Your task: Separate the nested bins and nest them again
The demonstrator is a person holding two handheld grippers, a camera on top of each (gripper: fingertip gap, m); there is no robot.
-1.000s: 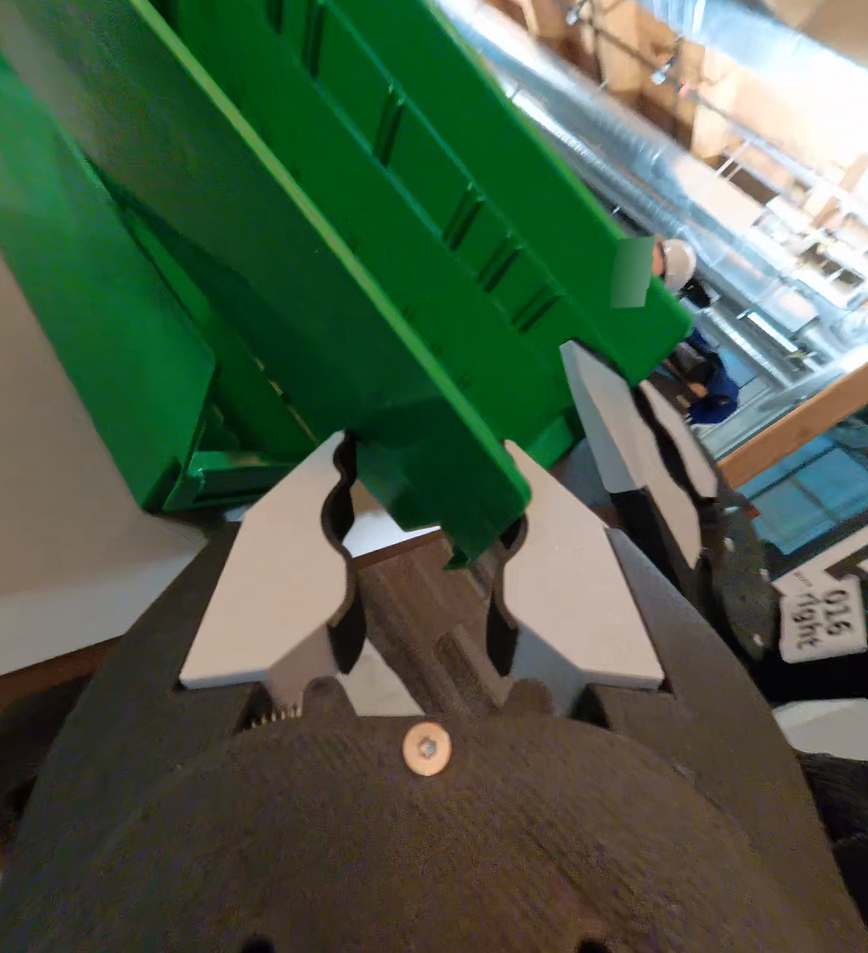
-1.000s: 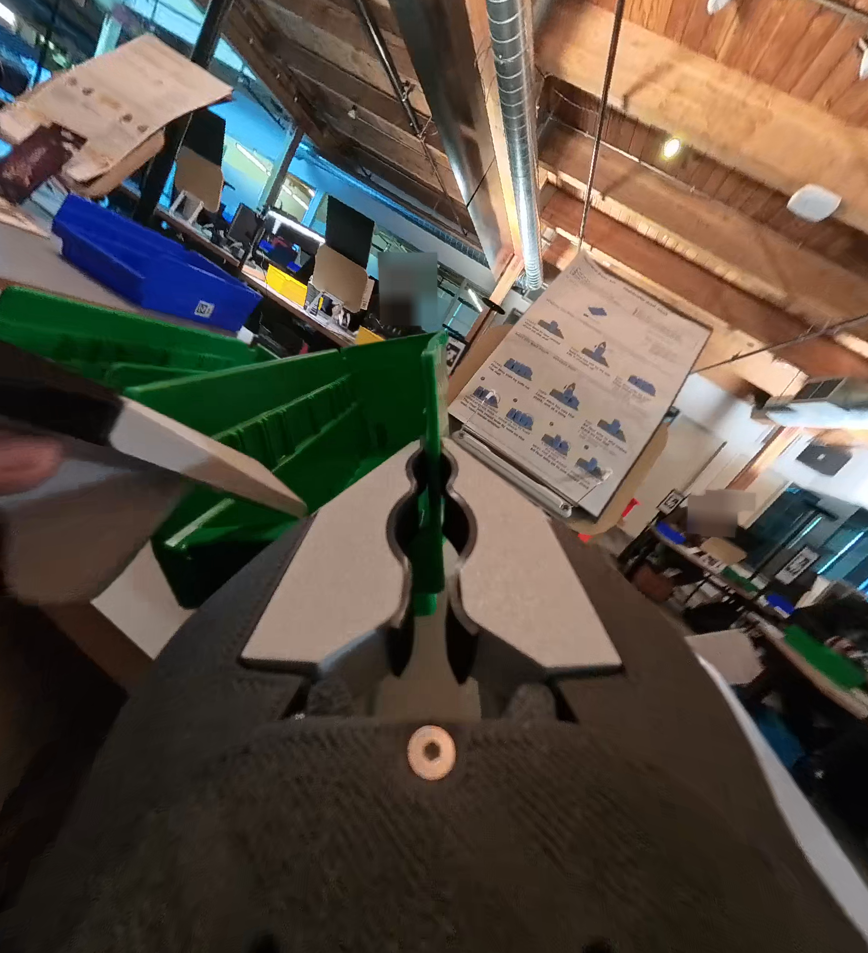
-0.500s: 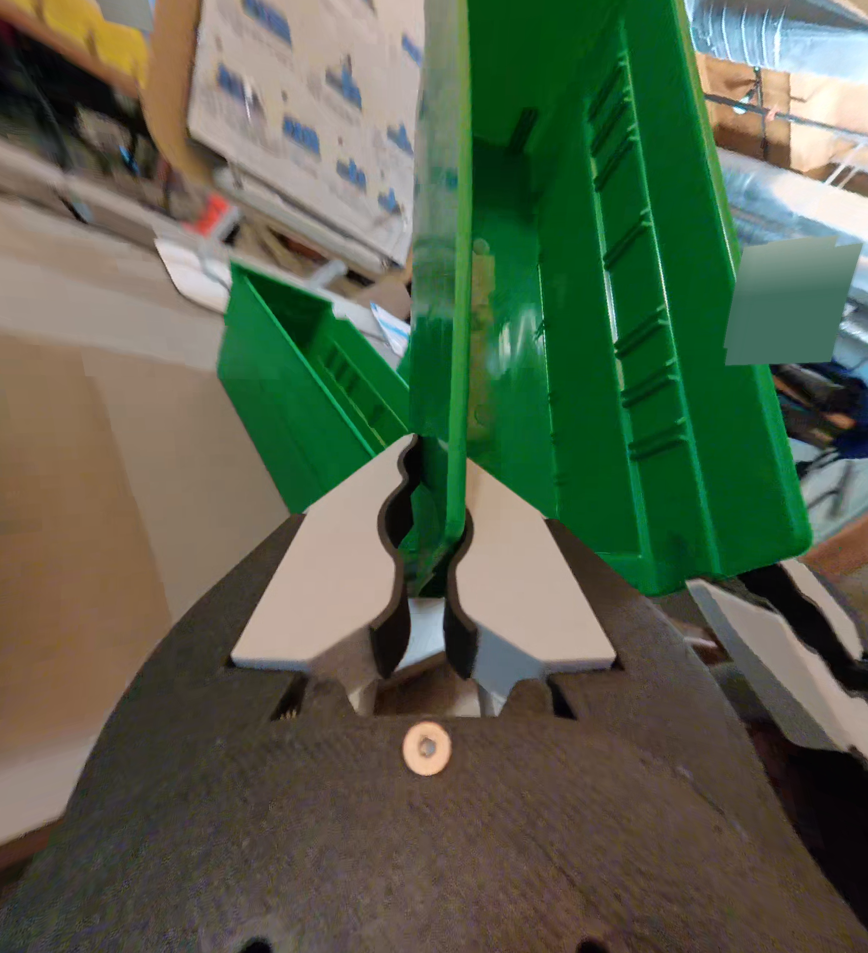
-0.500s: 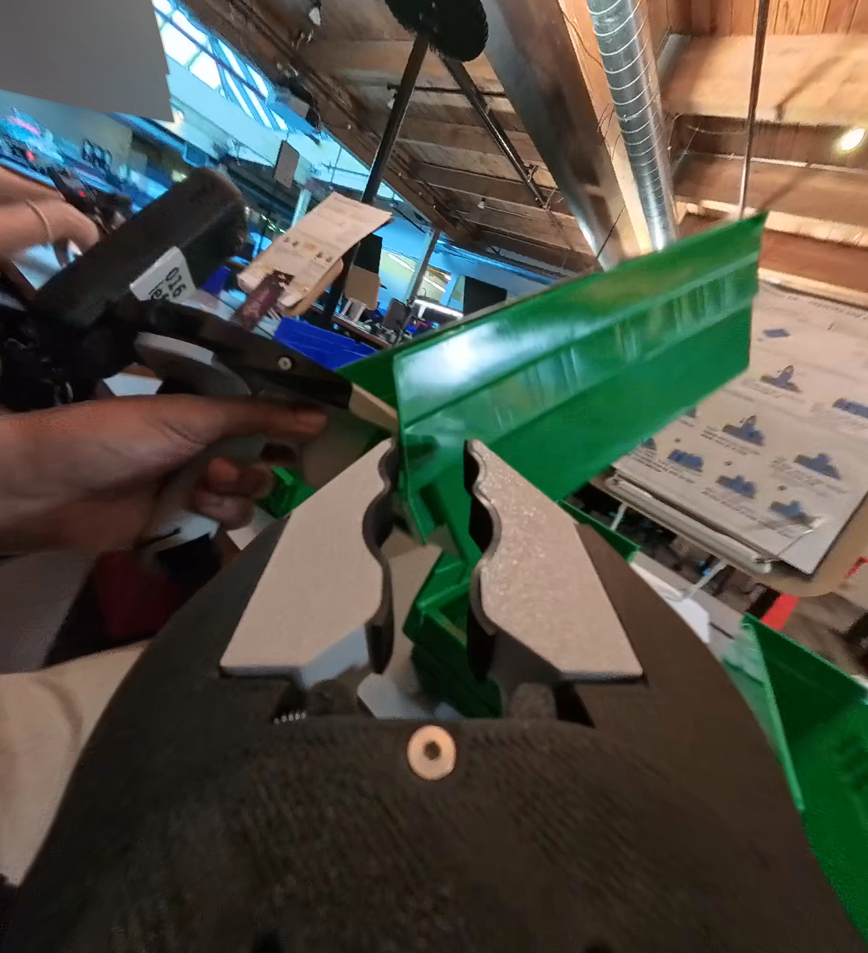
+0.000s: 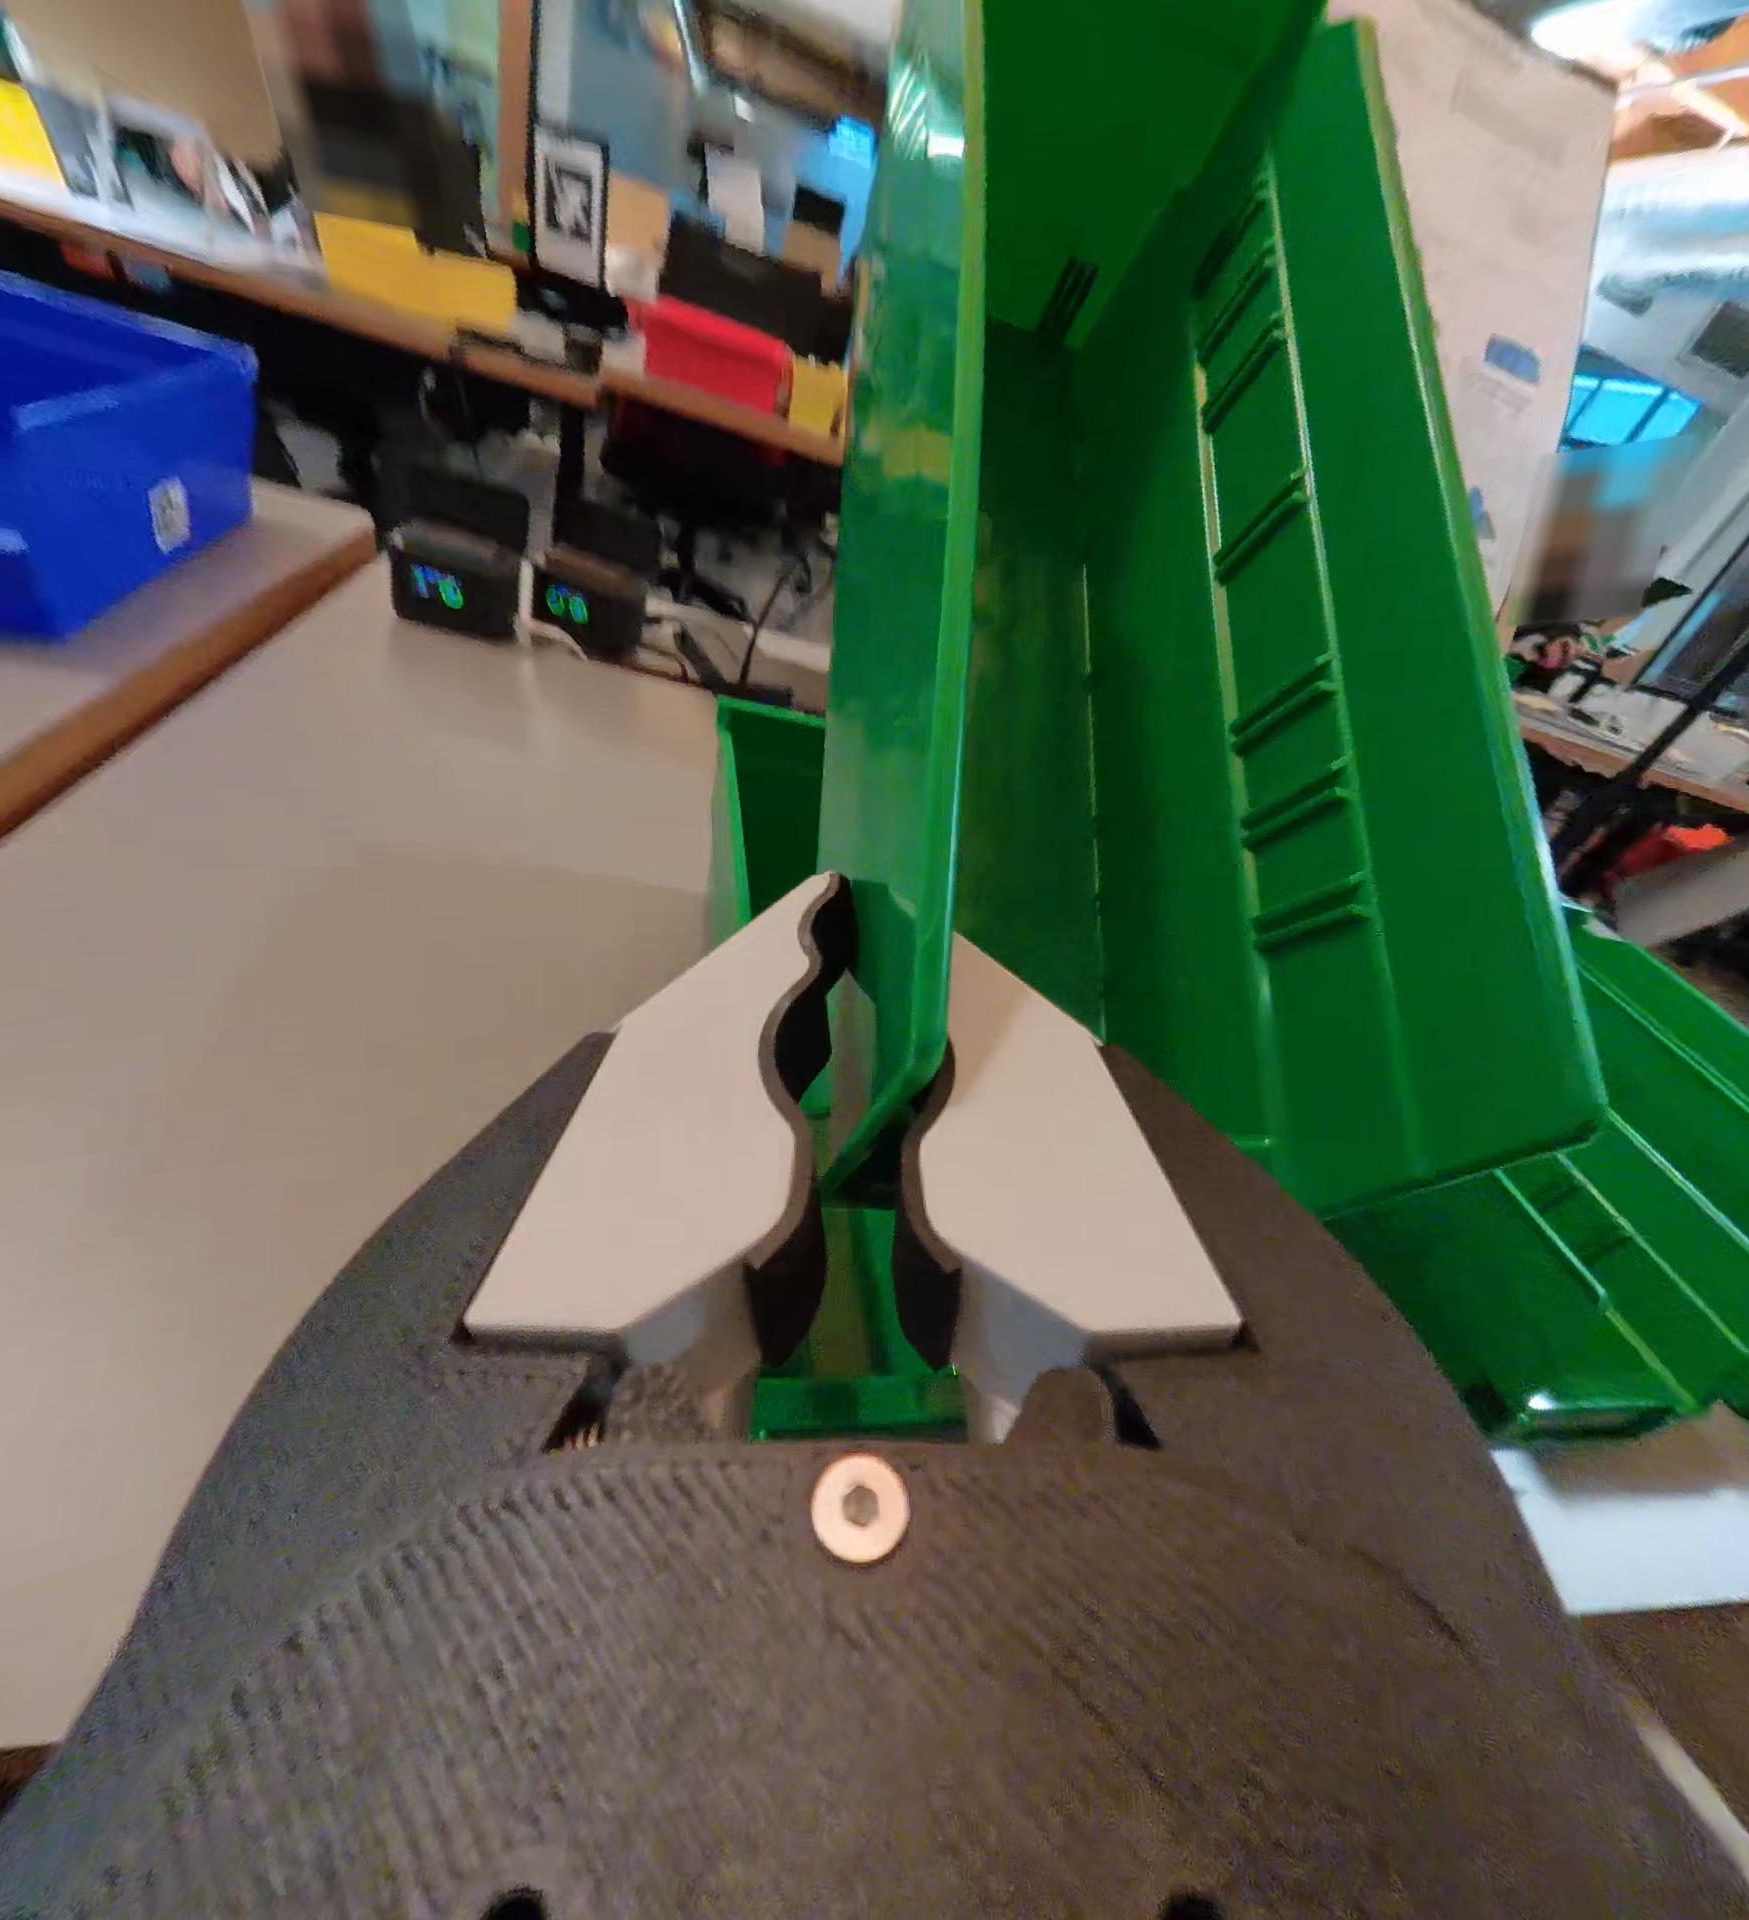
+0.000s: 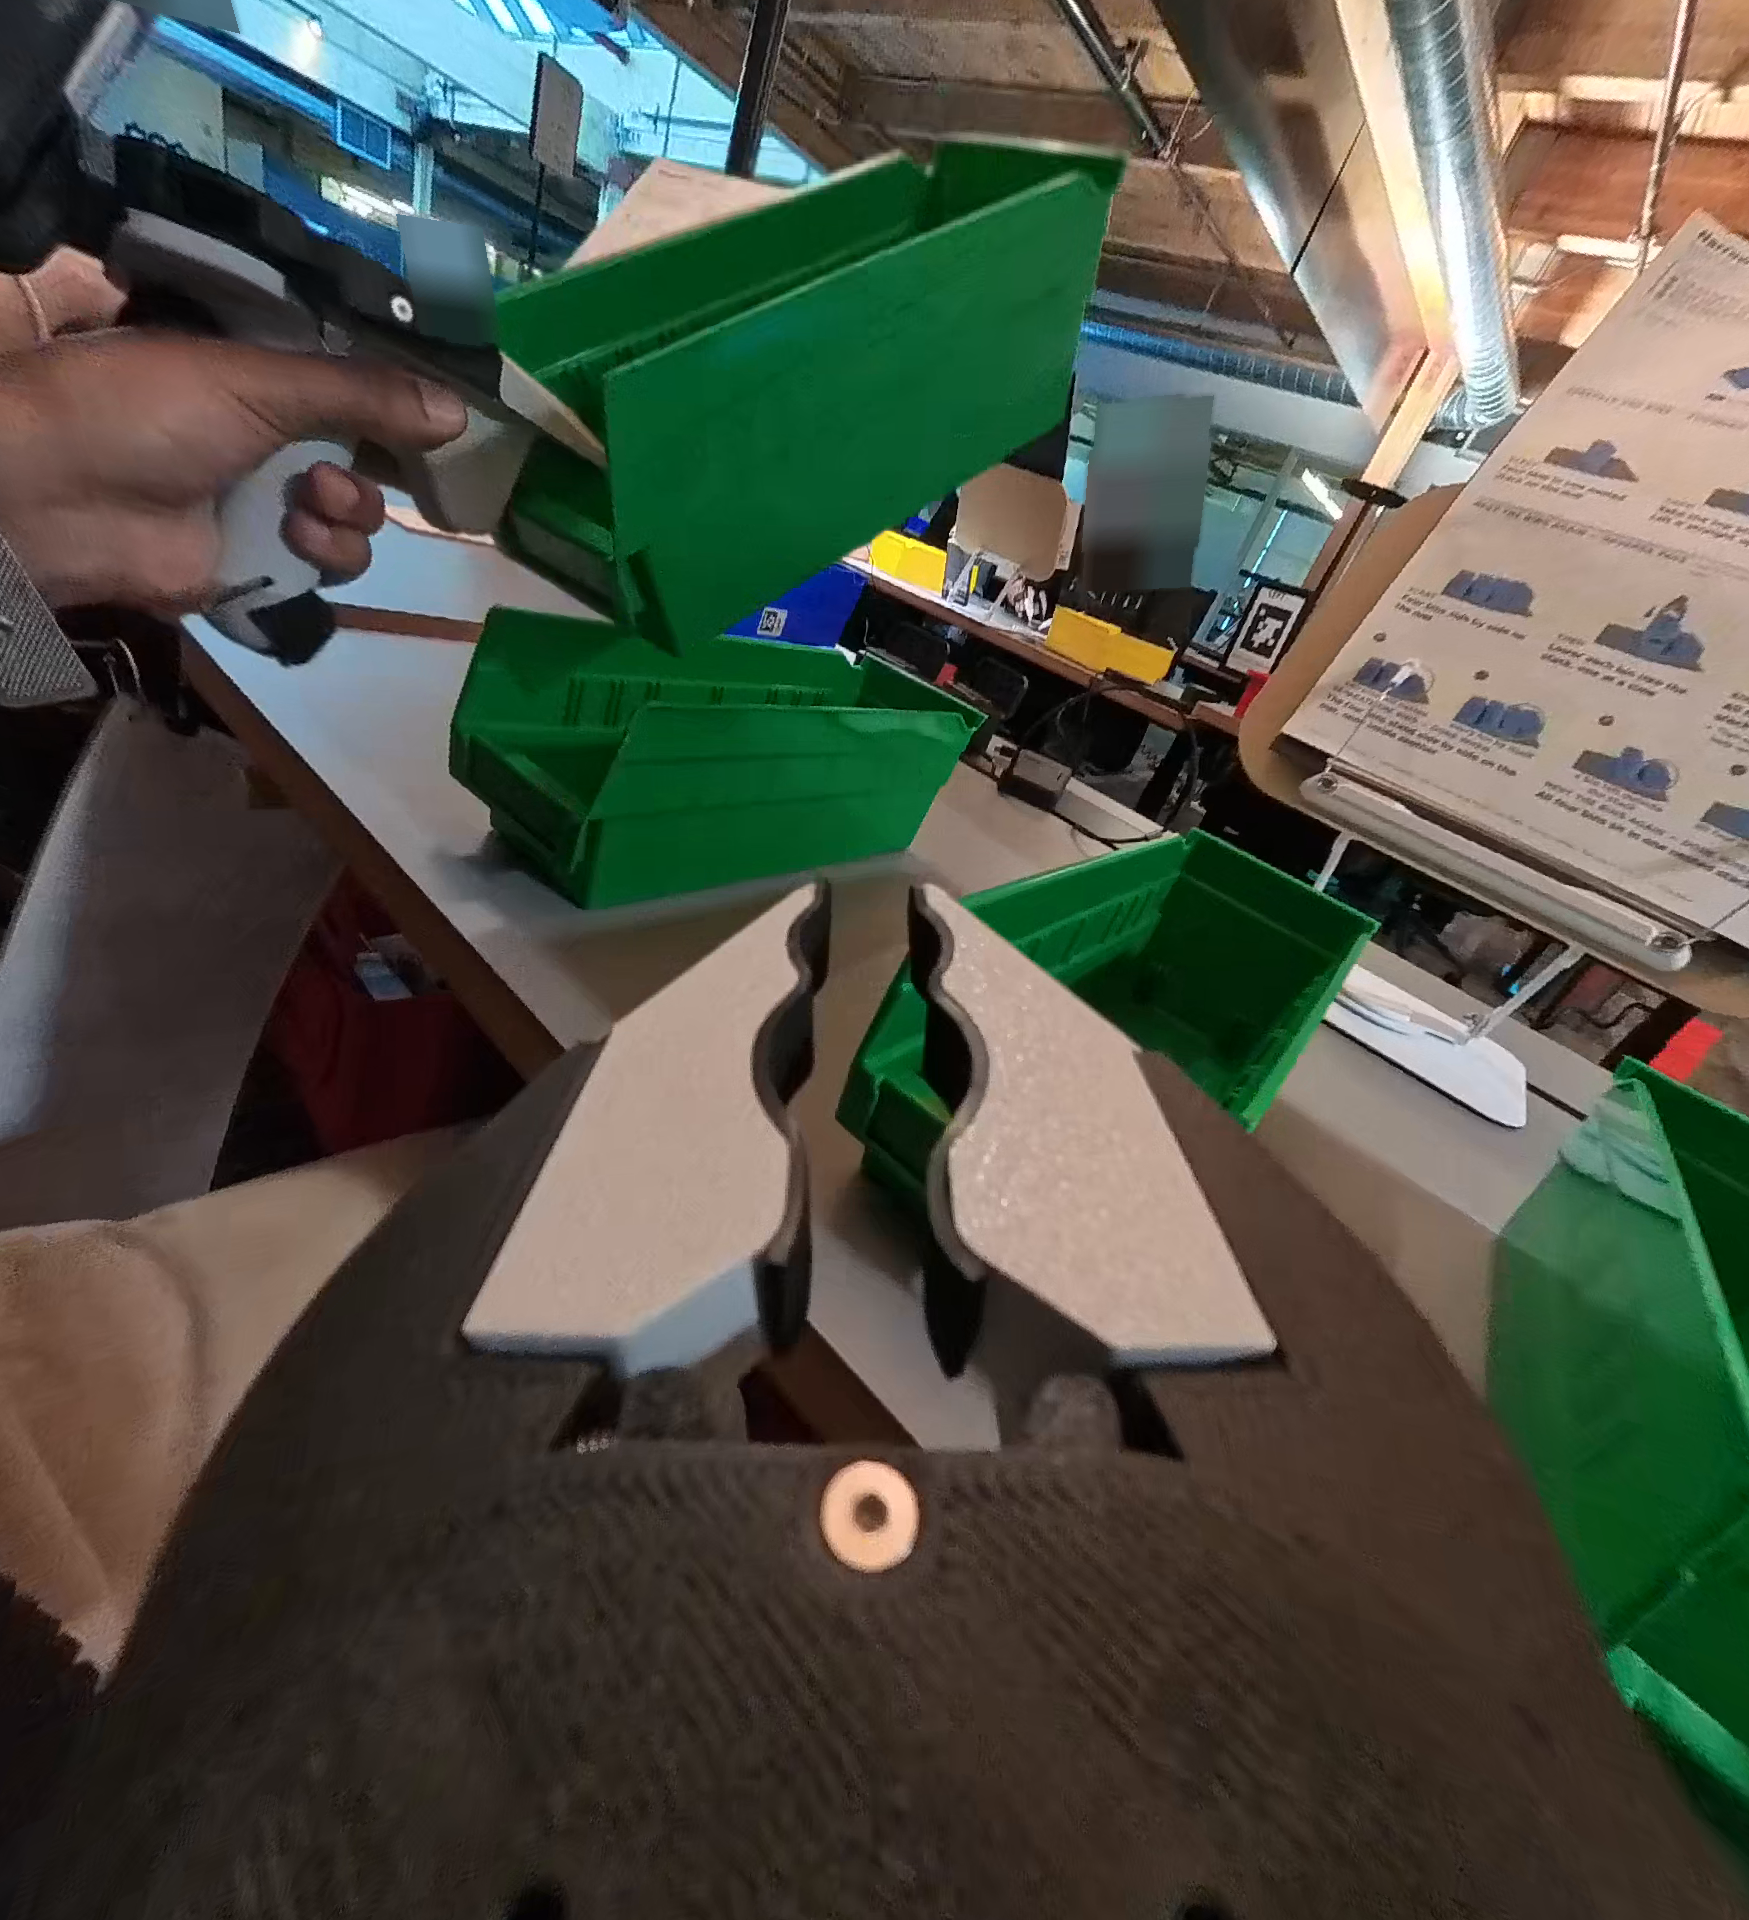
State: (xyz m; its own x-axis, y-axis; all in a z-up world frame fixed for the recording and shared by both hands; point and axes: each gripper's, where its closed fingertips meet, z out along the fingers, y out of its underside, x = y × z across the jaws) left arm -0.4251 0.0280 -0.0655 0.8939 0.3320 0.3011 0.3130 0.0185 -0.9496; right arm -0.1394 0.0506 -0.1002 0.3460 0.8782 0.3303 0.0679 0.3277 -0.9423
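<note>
Several green plastic bins are in view. My left gripper (image 5: 896, 935) is shut on the side wall of one green bin (image 5: 1213, 623) and holds it tilted in the air. The right wrist view shows this held bin (image 6: 797, 395) hanging just above a second green bin (image 6: 724, 758) on the table; the second bin also shows in the left wrist view (image 5: 1680, 1195). My right gripper (image 6: 868, 904) is open with a narrow gap and empty. A third green bin (image 6: 1161, 977) stands on the table just beyond its tips. A fourth green bin (image 6: 1680, 1403) stands at the right.
The grey table (image 5: 330, 935) has a wooden edge. A blue bin (image 5: 70, 468) sits on a neighbouring table to the left. An instruction board (image 6: 1628, 582) on a stand rises at the back right. A person's hand (image 6: 174, 447) holds the left gripper.
My right gripper has let go of the green bin and drawn back. My left gripper closed on the bin's wall and now holds it alone, above the bin on the table.
</note>
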